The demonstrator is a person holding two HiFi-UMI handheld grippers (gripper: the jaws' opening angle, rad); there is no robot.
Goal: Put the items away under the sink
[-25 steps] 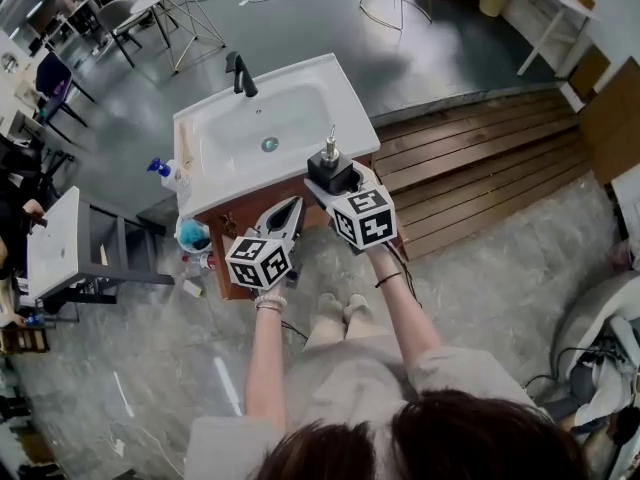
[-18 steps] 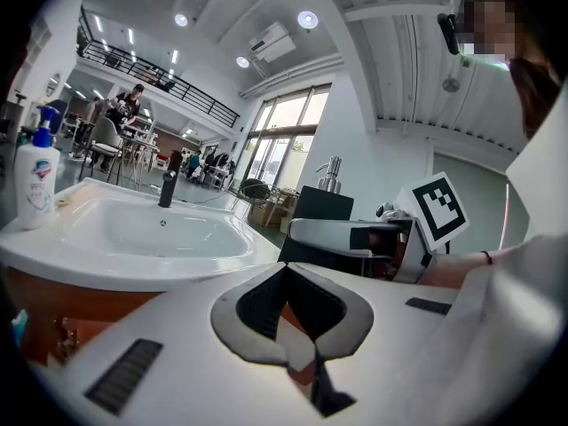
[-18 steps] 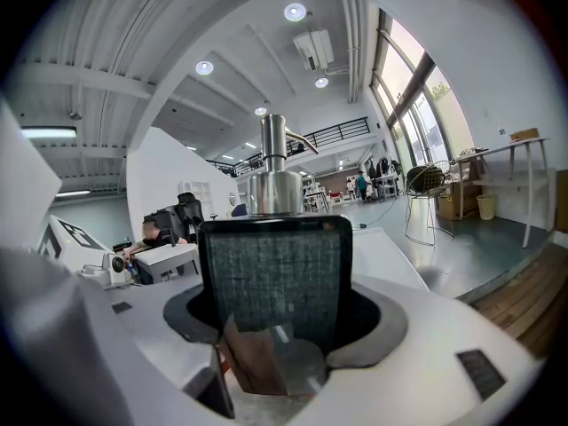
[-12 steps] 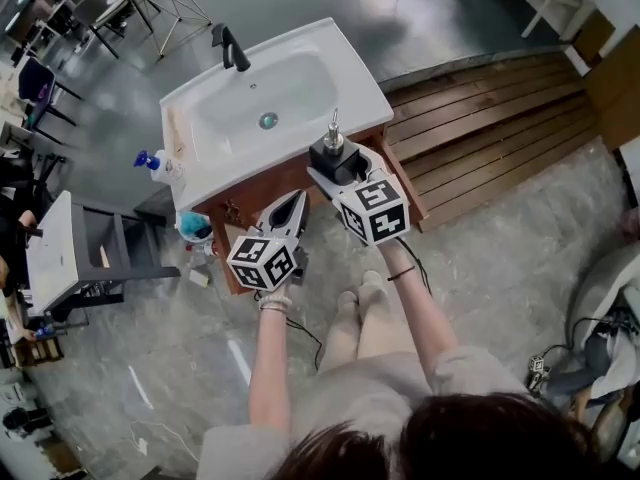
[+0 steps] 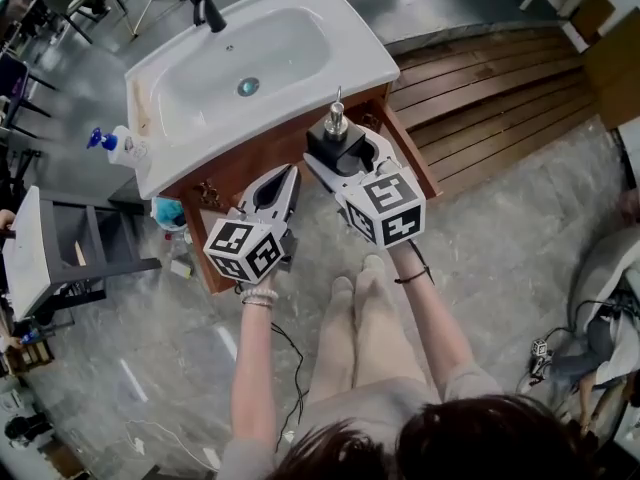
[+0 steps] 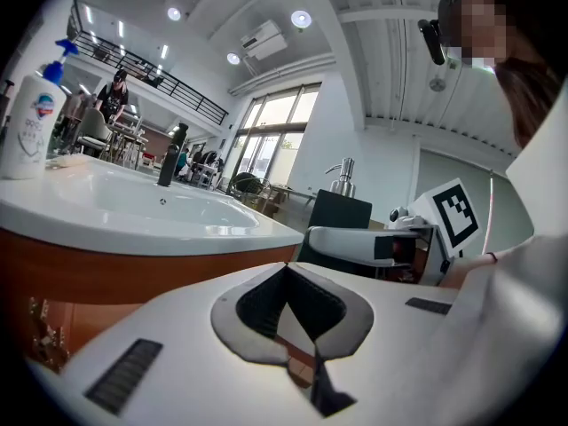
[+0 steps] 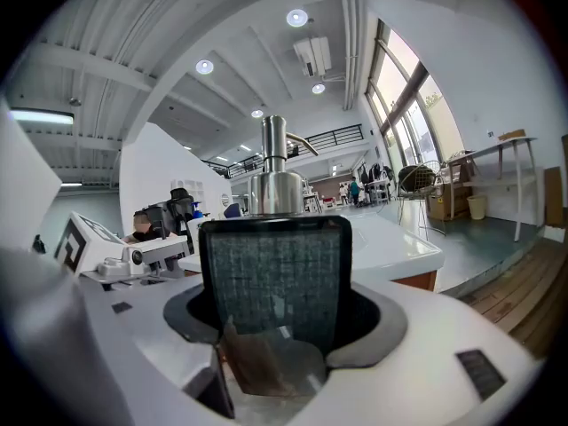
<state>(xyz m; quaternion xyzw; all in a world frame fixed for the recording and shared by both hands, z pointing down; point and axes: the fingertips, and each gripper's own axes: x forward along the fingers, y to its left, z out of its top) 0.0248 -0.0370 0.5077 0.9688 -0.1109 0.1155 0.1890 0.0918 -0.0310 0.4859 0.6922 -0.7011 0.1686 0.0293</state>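
A black soap dispenser [image 5: 335,140] with a silver pump stands upright between the jaws of my right gripper [image 5: 342,160], which is shut on it just in front of the brown cabinet [image 5: 232,173] under the white sink [image 5: 372,63]. In the right gripper view the dispenser [image 7: 275,273] fills the space between the jaws of the right gripper [image 7: 284,316]. My left gripper [image 5: 288,176] hangs to the left of it, shut and empty, pointing at the cabinet front. In the left gripper view its tips [image 6: 285,264] meet, and the dispenser [image 6: 335,220] shows beyond them.
A white spray bottle [image 5: 118,146] with a blue trigger stands on the sink's left edge, and a black faucet [image 5: 205,6] at its back. A teal object [image 5: 168,213] lies low beside the cabinet. Wooden decking [image 5: 500,88] lies to the right, a white stand [image 5: 30,248] to the left.
Both grippers have sunk lower in front of the cabinet, the right one still carrying the dispenser. The sink has slid up and left in the head view.
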